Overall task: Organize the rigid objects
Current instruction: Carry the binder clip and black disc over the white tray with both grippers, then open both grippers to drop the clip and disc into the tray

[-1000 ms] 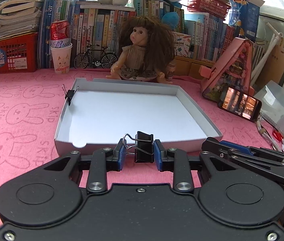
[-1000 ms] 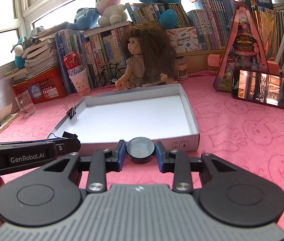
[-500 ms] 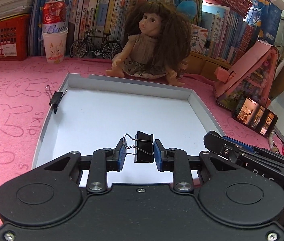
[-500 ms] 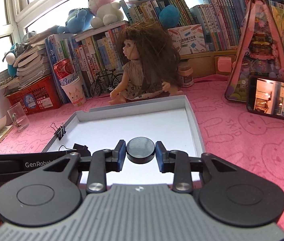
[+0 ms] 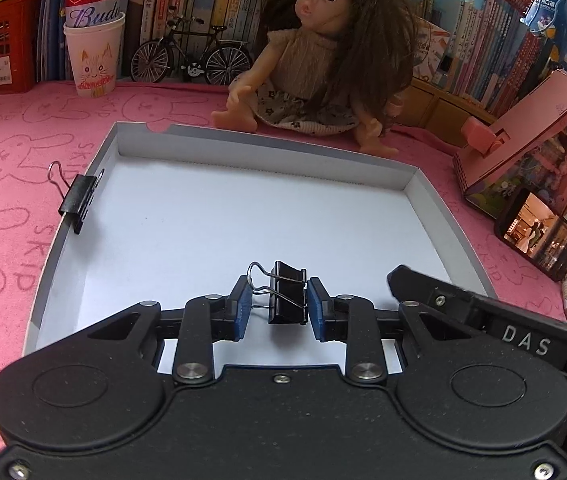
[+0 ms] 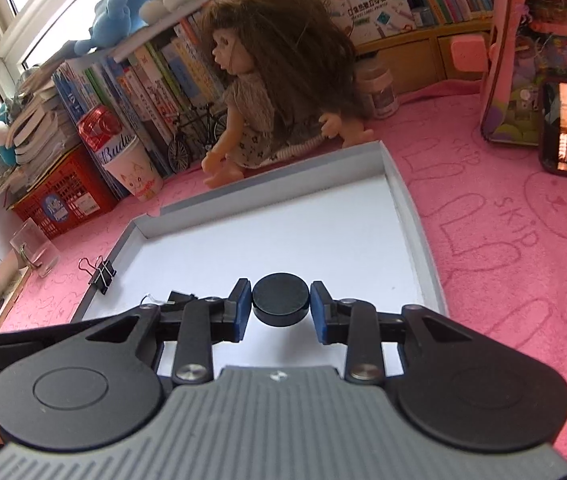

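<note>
Left tool (image 5: 275,307): clamps binder clip (image 5: 288,297). Right tool (image 6: 280,309): clamps black disc (image 6: 280,298). Both hang directly above white tray (image 5: 419,184) floor.

Two binder clips: one (image 5: 288,294) above the tray (image 5: 267,152), one (image 5: 78,201) on its rim; one black disc (image 6: 280,299); one doll (image 5: 323,48).

Doll (image 5: 323,52) behind tray (image 5: 267,148); binder clip (image 5: 77,200) on tray's left wall.

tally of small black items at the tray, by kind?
Binder clips: 2, one held in the left gripper, one clipped on the tray wall
Round black disc: 1, held in the right gripper
Total: 3
</note>
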